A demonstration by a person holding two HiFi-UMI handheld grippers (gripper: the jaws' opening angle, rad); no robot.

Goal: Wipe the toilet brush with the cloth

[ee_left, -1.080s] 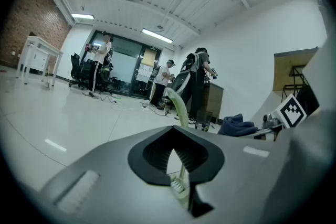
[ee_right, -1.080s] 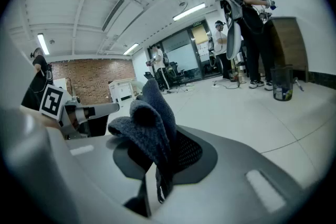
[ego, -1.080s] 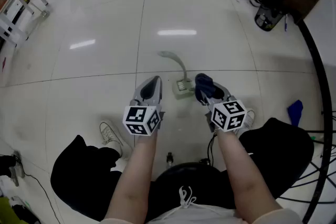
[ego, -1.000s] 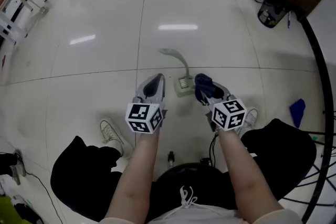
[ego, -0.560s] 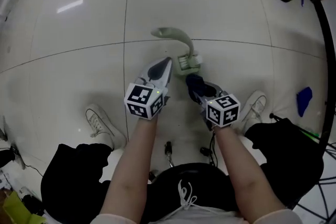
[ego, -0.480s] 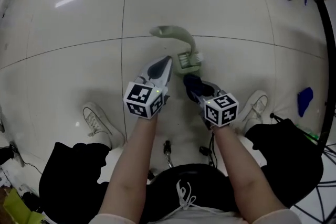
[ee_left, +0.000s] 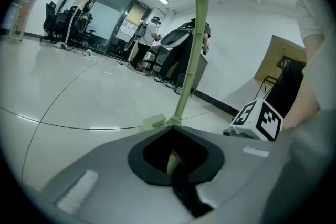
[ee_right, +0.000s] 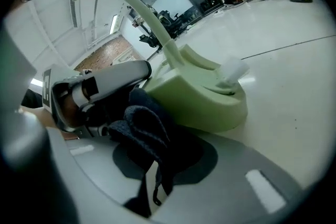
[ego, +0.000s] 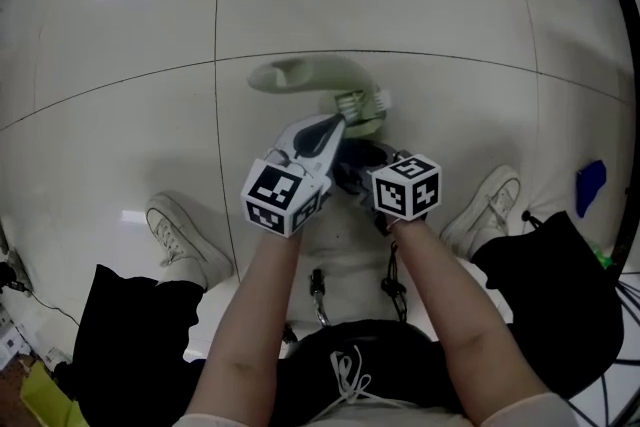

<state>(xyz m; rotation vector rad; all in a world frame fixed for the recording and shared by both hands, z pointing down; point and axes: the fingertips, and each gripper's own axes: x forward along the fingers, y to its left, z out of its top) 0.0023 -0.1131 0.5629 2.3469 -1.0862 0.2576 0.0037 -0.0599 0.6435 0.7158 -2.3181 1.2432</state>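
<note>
So, the person's bent over the floor w/ both grippers drawn in close together at the toilet brush. It's pale green; its base stands on the pale tiles just this side of a dark tile joint; its curved handle sweeps off to the left in the head view; a small whitish bit sticks out at the base's top. The left gripper is clamped on the brush's stem low down, nr the base; in the left gripper view the green stem rises straight out of the closed jaws, and a pale sliver of it shows through the dark gap betw. them. The right gripper is clenched on a dark blue cloth, bunched in thick folds betw. its jaws; the cloth sits hard up against the side of the brush base, though whether it truly touches I can't tell. The two grippers' noses lie just beside each other, the left one's tip a shade further fwd; their marker cubes, left cube and right cube, sit side by side above the forearms. A white shoe is planted out to the left and another shoe to the right, both near the grippers. A small blue object lies on the floor well apart at the right; in the left gripper view, people stand far off across the room.
</note>
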